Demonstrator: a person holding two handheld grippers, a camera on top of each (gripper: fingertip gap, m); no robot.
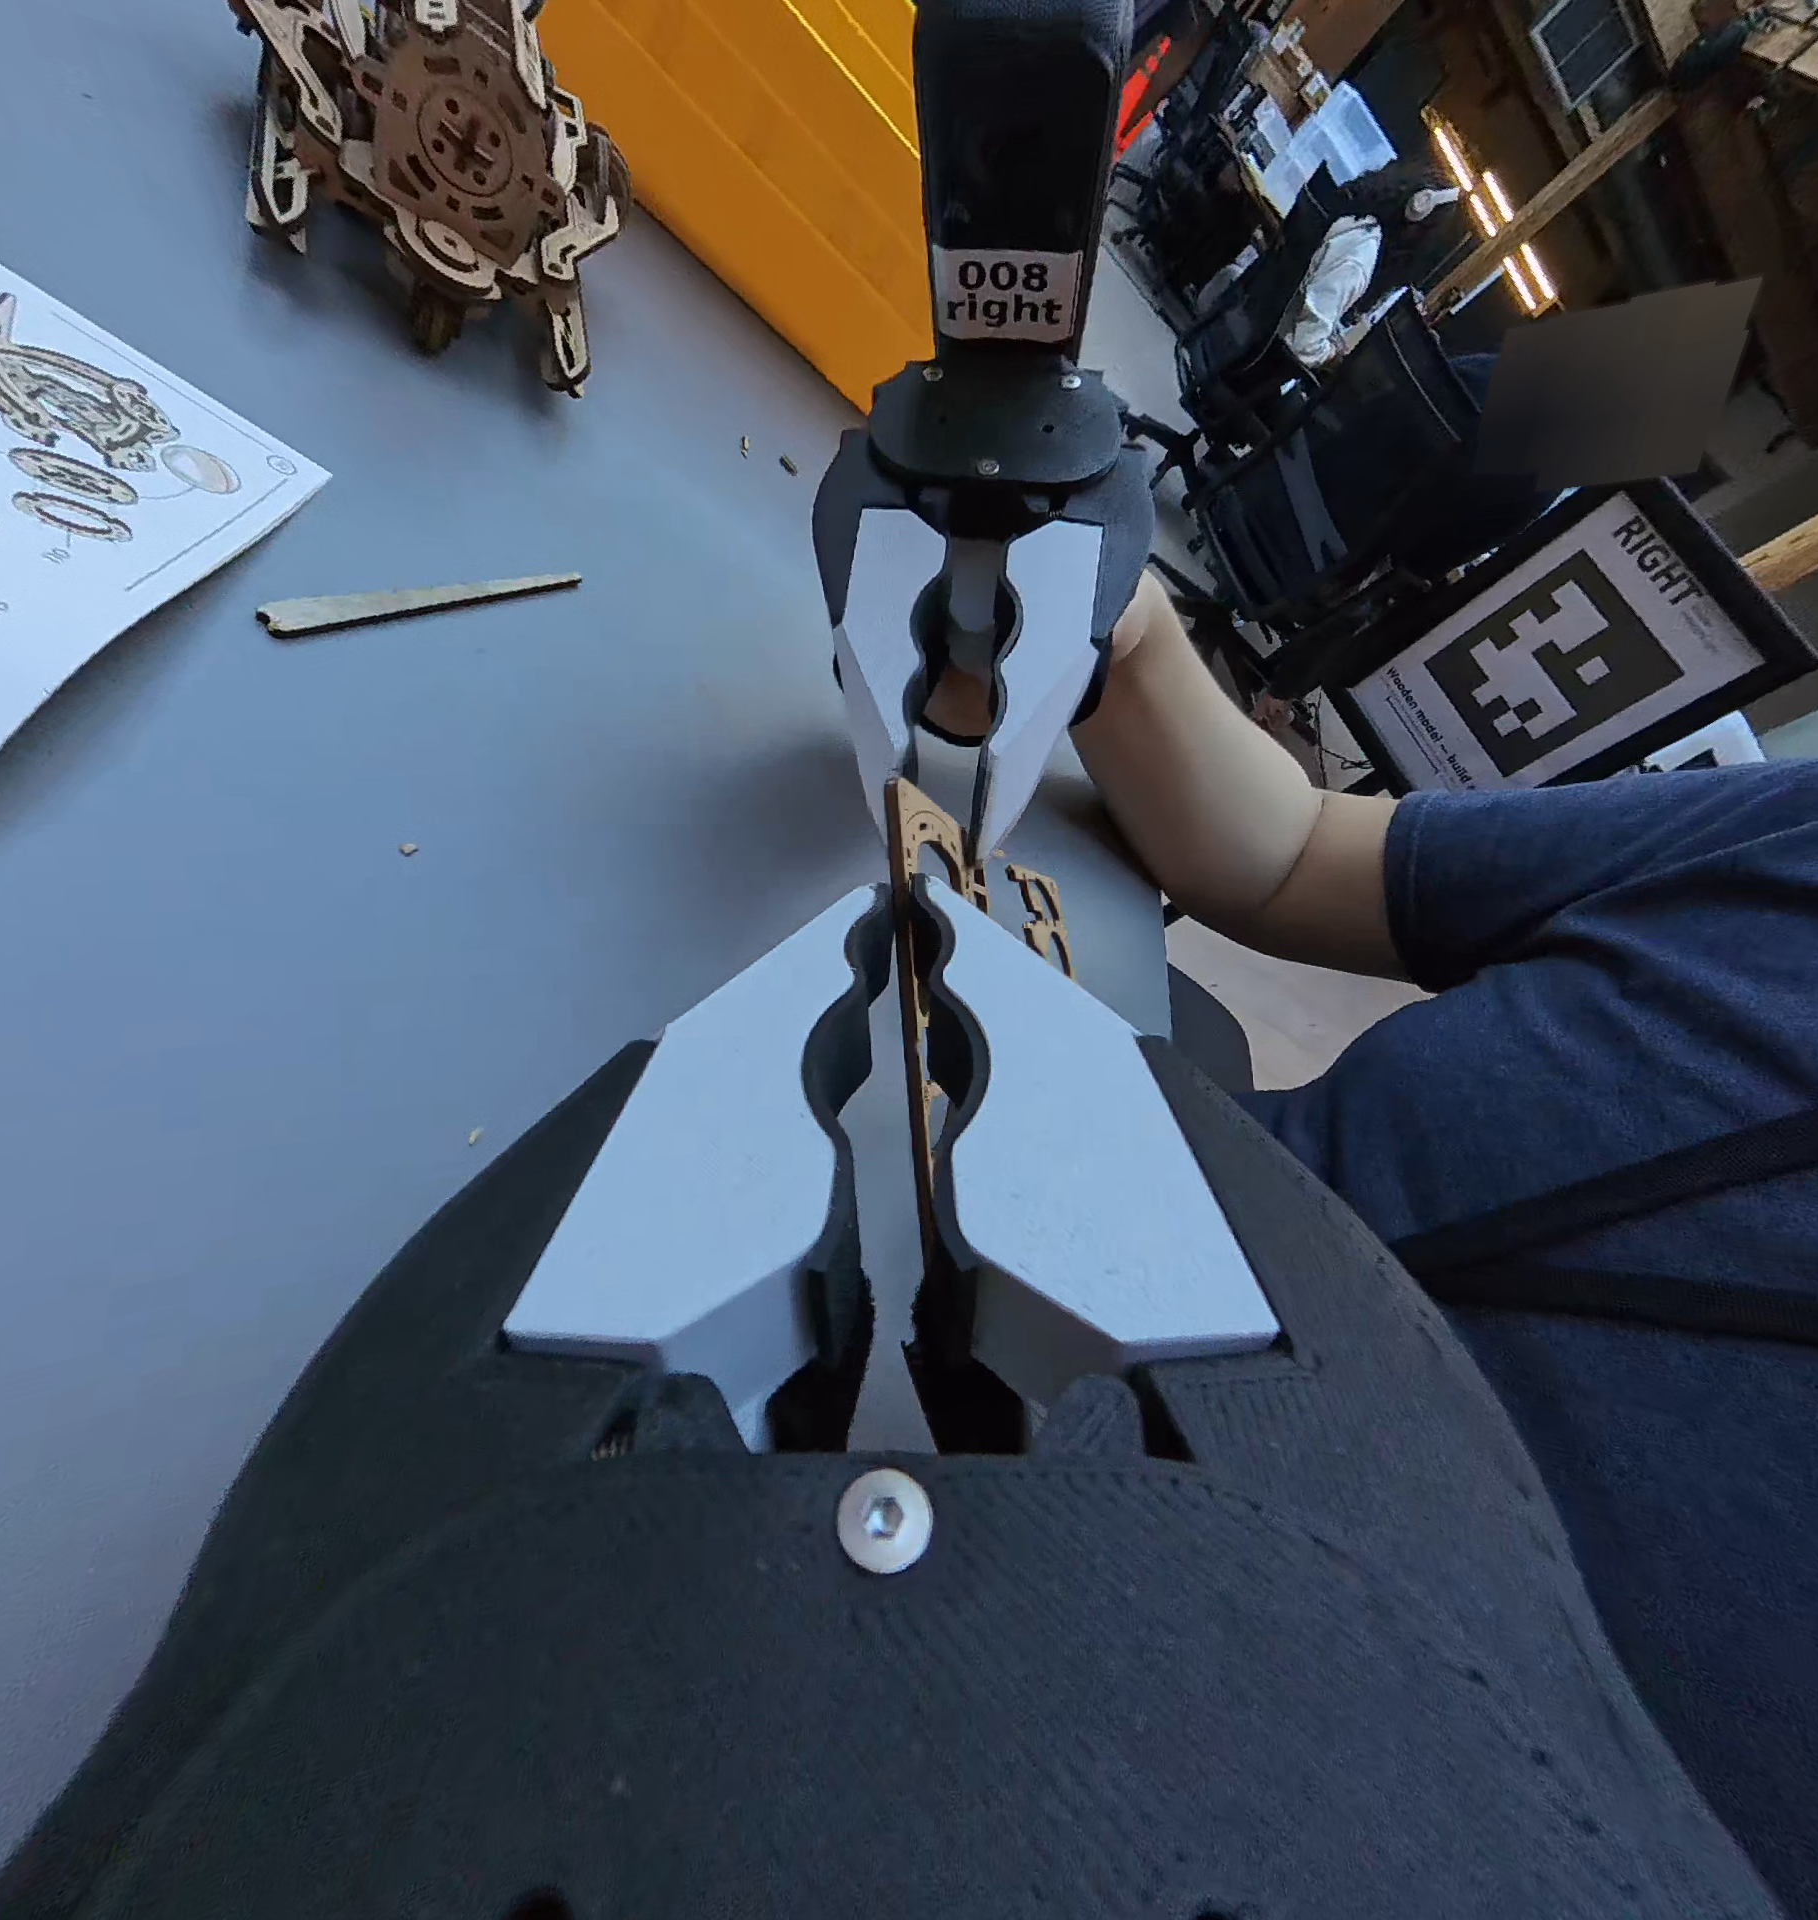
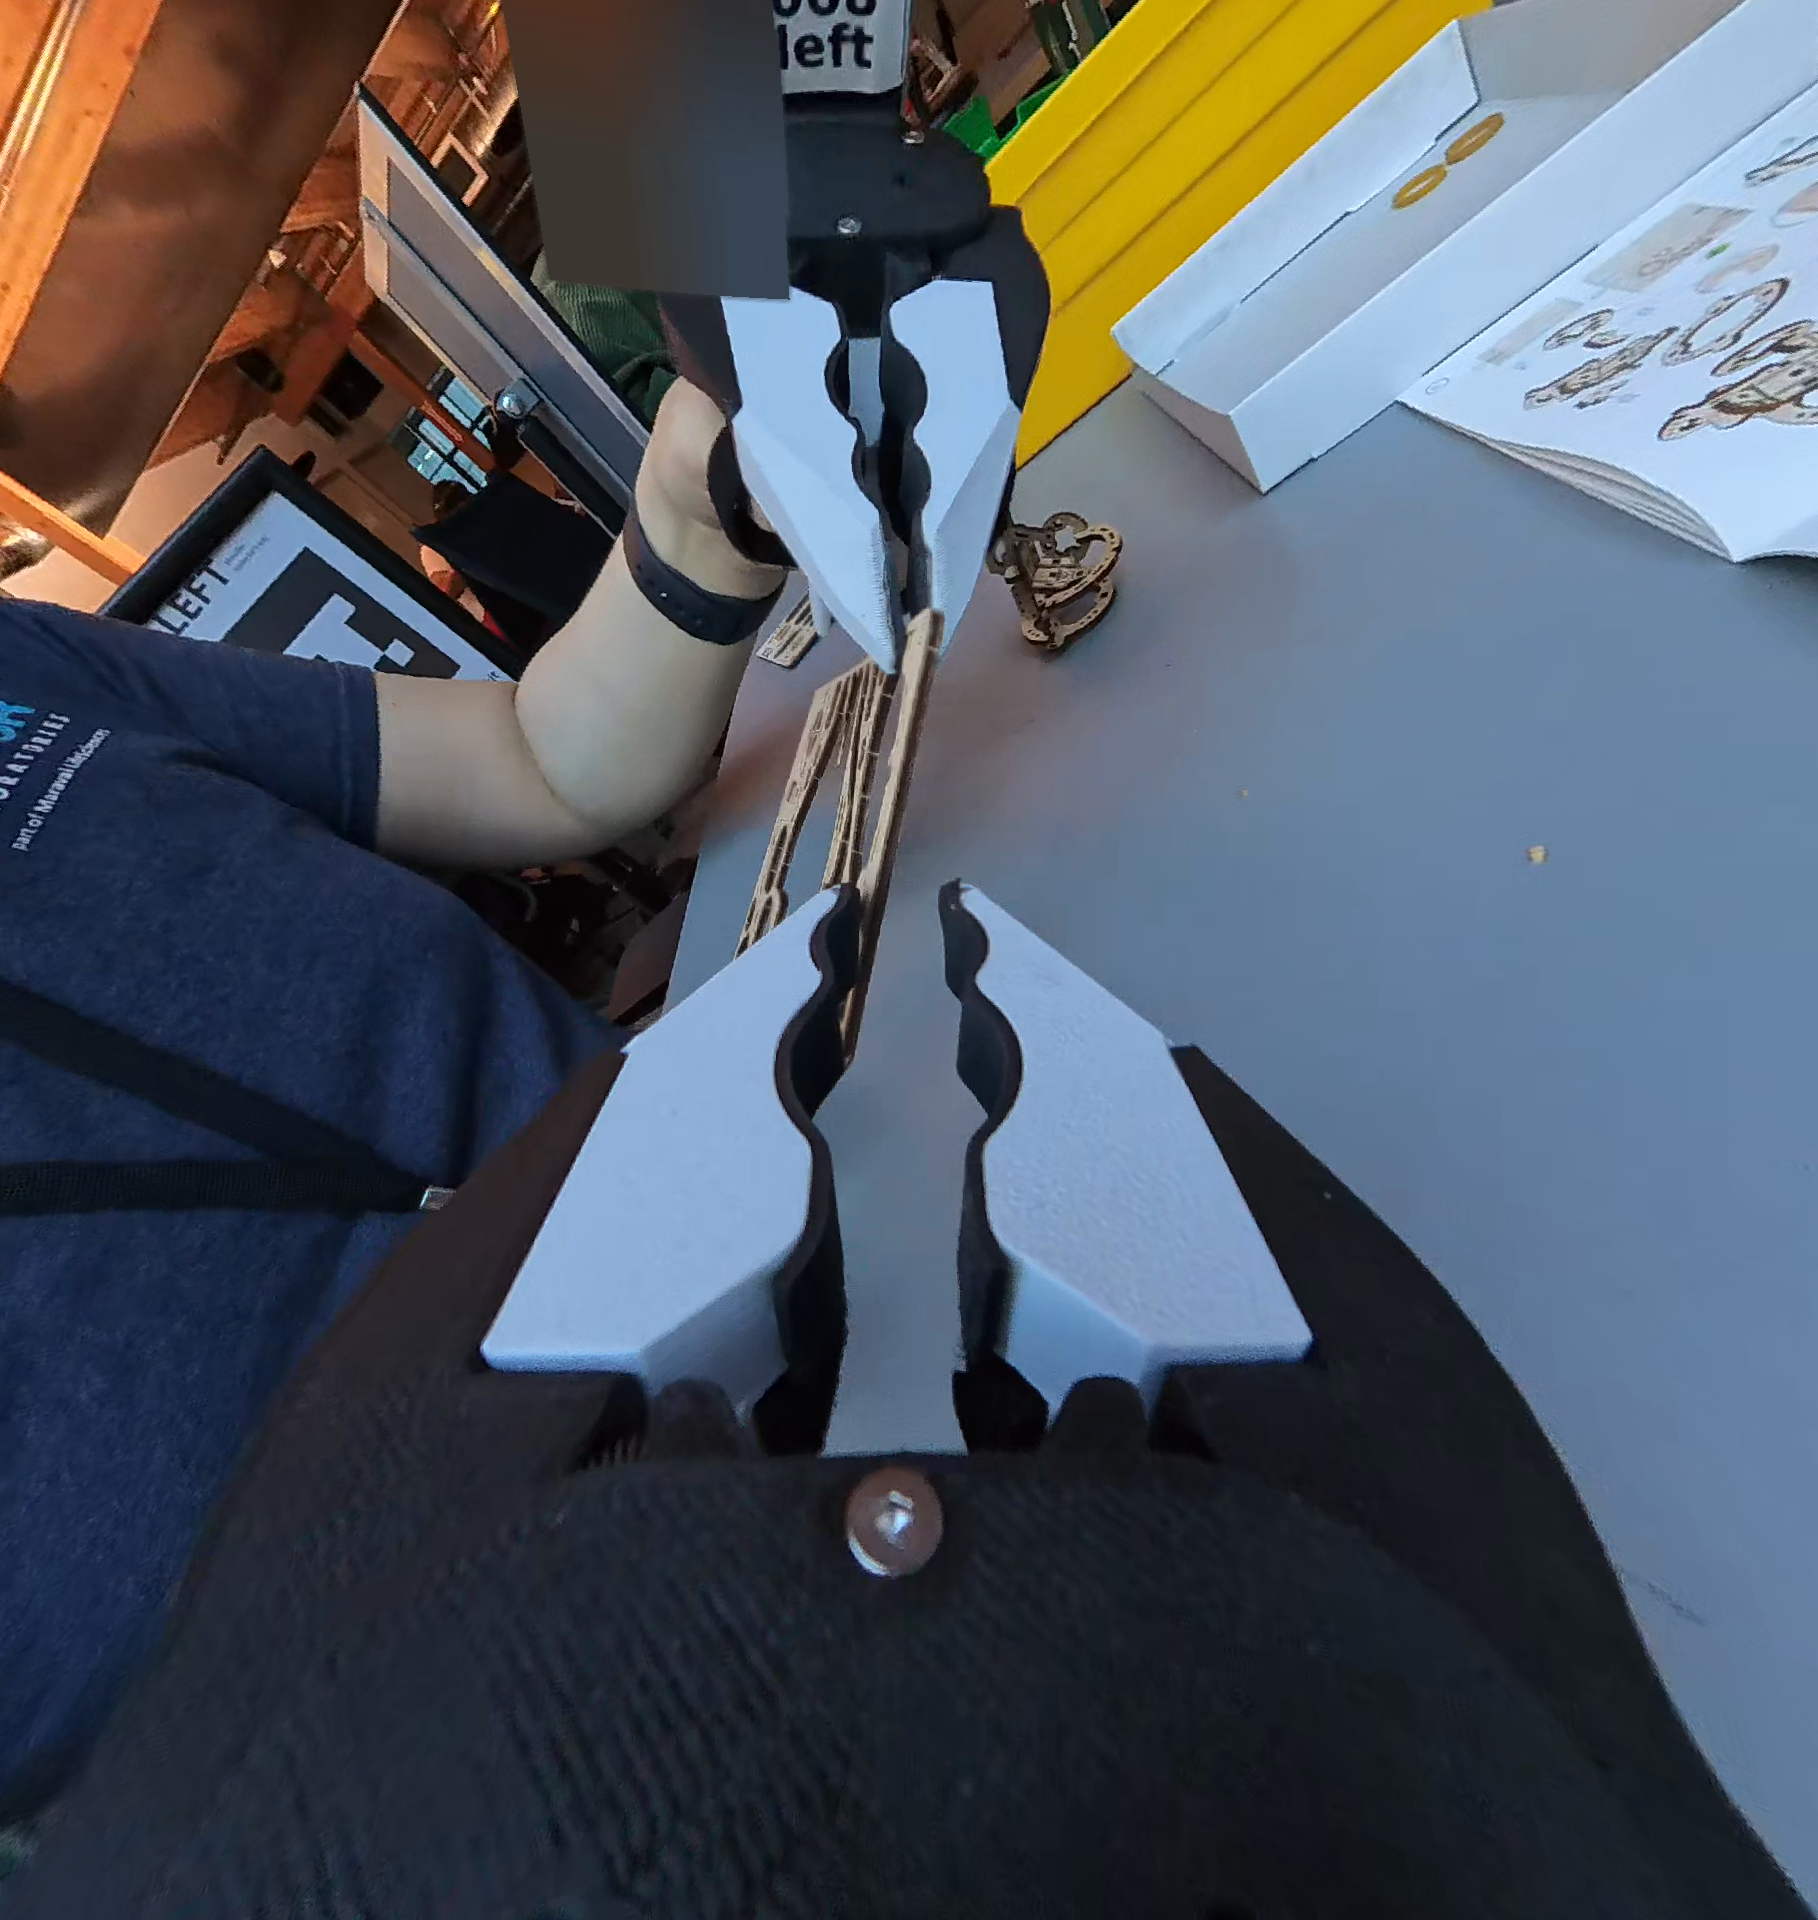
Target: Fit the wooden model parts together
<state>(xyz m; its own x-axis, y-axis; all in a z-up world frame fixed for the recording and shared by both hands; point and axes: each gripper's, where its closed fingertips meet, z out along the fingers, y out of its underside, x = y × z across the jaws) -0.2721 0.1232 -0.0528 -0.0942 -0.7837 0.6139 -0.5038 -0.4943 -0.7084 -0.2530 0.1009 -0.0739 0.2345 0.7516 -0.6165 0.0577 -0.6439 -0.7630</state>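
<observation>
A thin laser-cut wooden sheet (image 1: 928,847) with cut-out shapes hangs edge-on above the grey table (image 1: 417,935). My left gripper (image 1: 897,885) is shut on one end of it, the sheet running back between the fingers. My right gripper (image 2: 897,891) faces the left one (image 2: 910,634) tip to tip. Its jaws stand a little apart, and the sheet (image 2: 863,790) lies against the inner side of its left finger (image 2: 718,1122). The right finger is clear of it. In the left wrist view the right gripper (image 1: 941,816) reaches the sheet's far end.
A part-built wooden model (image 1: 437,156) stands at the back by a yellow bin (image 1: 770,156). A loose wooden strip (image 1: 417,603), an instruction booklet (image 2: 1694,343), a white box (image 2: 1404,260) and a small wooden sub-assembly (image 2: 1061,582) lie on the table. The person's arm (image 1: 1227,810) is close.
</observation>
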